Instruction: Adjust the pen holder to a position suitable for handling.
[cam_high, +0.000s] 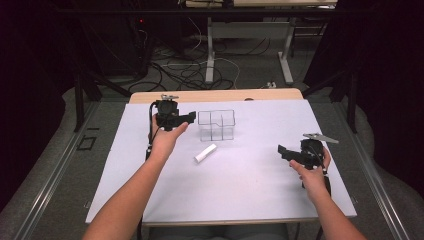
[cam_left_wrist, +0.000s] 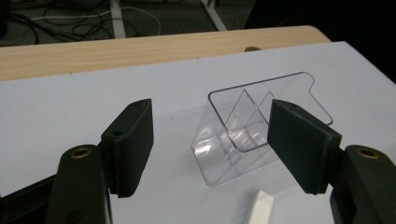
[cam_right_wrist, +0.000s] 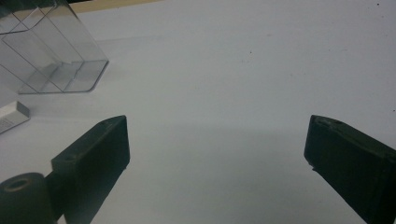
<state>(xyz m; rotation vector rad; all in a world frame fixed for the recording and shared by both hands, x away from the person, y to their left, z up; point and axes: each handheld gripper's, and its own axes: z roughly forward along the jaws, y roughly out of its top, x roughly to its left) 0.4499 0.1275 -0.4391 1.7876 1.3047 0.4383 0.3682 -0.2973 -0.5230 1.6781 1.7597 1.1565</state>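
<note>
A clear plastic organiser box (cam_high: 216, 125) with inner dividers stands upright on the white table sheet (cam_high: 250, 190) near the back middle. A small white block (cam_high: 205, 152) lies flat in front of it. My left gripper (cam_high: 189, 118) hovers just left of the box, open, its jaws pointing at the box (cam_left_wrist: 243, 135) with nothing between them. The white block's end (cam_left_wrist: 262, 205) peeks in low in the left gripper view. My right gripper (cam_high: 283, 151) is held at the right side of the sheet, open and empty, aimed left; the box (cam_right_wrist: 51, 51) and the block (cam_right_wrist: 11, 116) lie far off from its jaws.
The wooden table edge (cam_high: 215, 95) runs behind the sheet. Beyond it are cables on the floor (cam_high: 185, 70) and white desk legs (cam_high: 210, 50). Dark curtains flank both sides.
</note>
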